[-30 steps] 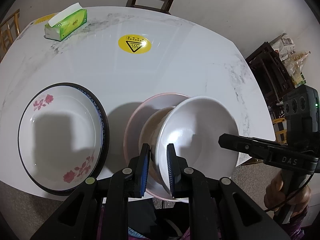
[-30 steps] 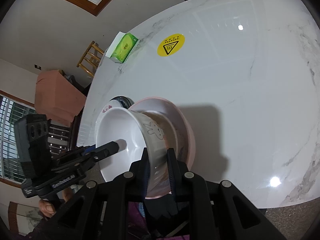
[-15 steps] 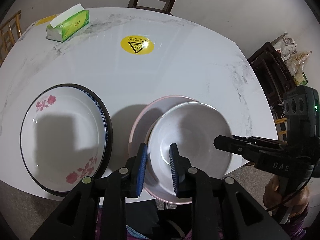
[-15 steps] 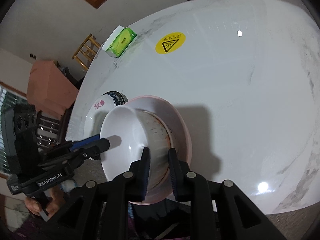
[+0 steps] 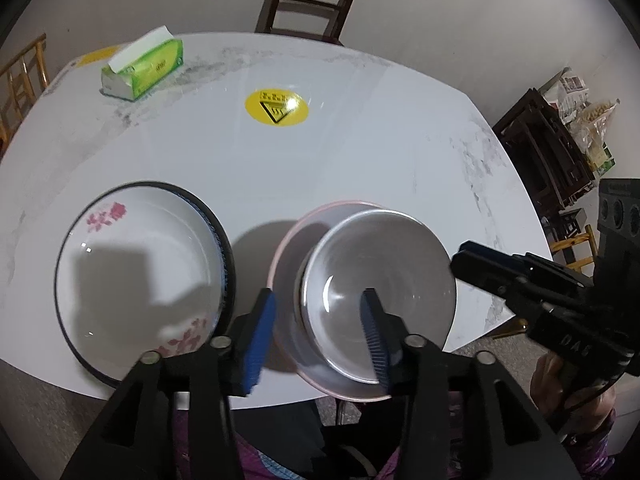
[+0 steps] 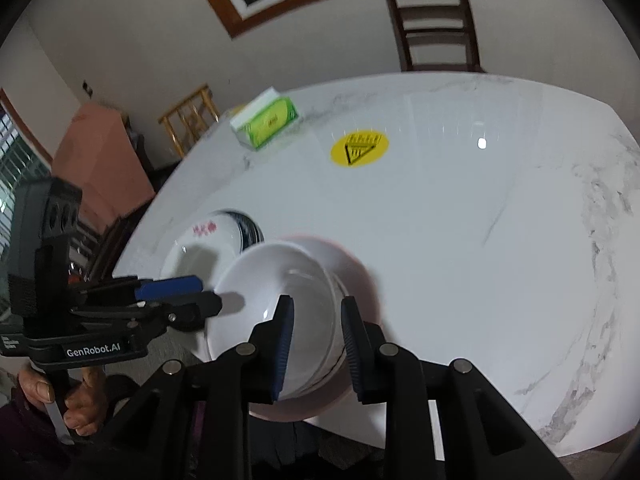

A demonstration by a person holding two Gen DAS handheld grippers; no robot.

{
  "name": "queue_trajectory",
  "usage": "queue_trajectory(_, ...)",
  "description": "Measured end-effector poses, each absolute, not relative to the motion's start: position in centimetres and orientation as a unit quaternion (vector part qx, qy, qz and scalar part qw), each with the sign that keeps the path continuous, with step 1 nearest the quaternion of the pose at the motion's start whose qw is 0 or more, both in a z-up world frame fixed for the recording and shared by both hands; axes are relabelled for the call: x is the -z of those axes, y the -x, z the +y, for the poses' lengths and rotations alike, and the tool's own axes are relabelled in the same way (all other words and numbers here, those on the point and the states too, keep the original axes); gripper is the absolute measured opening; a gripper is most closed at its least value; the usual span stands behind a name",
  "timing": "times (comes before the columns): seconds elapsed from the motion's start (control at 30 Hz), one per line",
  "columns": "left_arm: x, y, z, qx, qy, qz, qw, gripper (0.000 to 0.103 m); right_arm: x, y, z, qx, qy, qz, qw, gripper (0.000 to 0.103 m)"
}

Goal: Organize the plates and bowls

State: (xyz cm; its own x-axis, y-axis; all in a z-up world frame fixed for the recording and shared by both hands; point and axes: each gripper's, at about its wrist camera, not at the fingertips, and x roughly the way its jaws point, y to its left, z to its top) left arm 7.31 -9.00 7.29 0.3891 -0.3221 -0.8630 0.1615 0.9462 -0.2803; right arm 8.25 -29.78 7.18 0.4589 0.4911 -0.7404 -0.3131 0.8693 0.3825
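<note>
The plain white ceramic bowl sits nested in the shallow pink plate at the near edge of the white marble-look table, low and centre in both views. The left gripper has its blue-padded jaws spread apart astride the bowl's near rim, and the right gripper likewise stands parted across the bowl's wall, neither clamping it. Just left of the pink plate lies the dark-rimmed white plate with red flowers; farther back are a round yellow warning sticker, a green tissue box at upper left, and a dark wooden chair behind the table.
</note>
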Motion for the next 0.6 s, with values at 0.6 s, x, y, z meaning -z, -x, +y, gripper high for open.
queue_trajectory(0.6, -4.4, -4.4, -5.1, 0.160, 0.095, 0.528, 0.829, 0.044, -3.7, -5.3, -32.7, -0.215, -0.167, 0.457, 0.846, 0.025)
